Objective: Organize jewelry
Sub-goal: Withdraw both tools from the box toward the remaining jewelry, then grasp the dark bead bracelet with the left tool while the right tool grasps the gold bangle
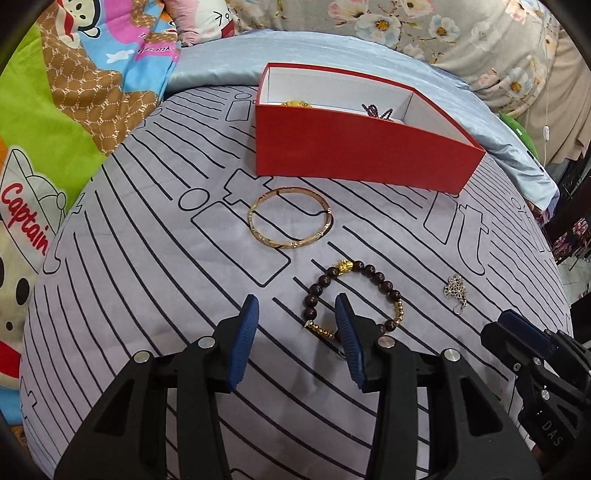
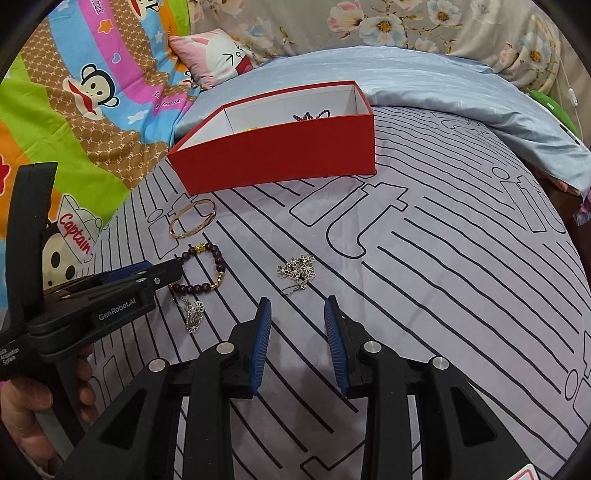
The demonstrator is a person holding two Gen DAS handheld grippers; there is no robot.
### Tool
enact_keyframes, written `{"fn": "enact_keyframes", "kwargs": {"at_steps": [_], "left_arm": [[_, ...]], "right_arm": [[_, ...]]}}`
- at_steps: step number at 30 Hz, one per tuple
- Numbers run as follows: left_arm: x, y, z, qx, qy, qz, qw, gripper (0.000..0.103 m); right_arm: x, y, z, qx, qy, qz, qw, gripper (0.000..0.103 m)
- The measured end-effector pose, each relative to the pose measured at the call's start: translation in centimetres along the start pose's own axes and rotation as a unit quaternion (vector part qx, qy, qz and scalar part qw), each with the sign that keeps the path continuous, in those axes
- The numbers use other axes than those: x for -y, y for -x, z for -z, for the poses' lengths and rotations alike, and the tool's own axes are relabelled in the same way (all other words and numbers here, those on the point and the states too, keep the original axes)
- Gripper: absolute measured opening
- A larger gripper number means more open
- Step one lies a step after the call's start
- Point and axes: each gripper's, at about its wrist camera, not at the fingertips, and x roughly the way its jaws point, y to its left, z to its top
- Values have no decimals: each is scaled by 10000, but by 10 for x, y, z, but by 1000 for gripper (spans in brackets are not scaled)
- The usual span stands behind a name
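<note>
A red box (image 1: 354,147) (image 2: 277,158) with a white inside stands at the back and holds a gold piece and dark beads. A gold bangle (image 1: 290,218) (image 2: 192,218) lies in front of it. A dark bead bracelet (image 1: 354,299) (image 2: 199,269) lies nearer. My left gripper (image 1: 297,306) (image 2: 162,271) is open and empty, low over the bracelet's left part. A silver flower earring (image 1: 455,292) (image 2: 298,271) lies to the right. A second silver earring (image 2: 194,314) lies near the left gripper. My right gripper (image 2: 297,310) (image 1: 506,325) is open and empty, just short of the first earring.
The jewelry lies on a grey bedsheet (image 2: 443,277) with black line print. A light blue pillow (image 1: 221,70) (image 2: 424,74) sits behind the box. A colourful cartoon blanket (image 1: 55,110) (image 2: 74,92) lies to the left and a floral cover (image 2: 369,22) at the back.
</note>
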Motion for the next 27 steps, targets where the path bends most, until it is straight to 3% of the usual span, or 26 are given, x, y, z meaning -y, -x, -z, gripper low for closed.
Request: {"fn": "enact_keyframes", "kwargs": {"at_steps": [8, 20, 27], "left_arm": [[3, -6, -4, 14, -34, 200, 9998, 10], [2, 10, -12, 170, -53, 512, 9985, 8], [-17, 30, -19, 382, 85, 431, 9983, 8]], "right_arm": [[-1, -16, -8, -57, 17, 26, 10000, 30], [-4, -26, -20, -21, 48, 7, 10000, 30], [-21, -25, -25, -1, 193, -155, 9997, 30]]}}
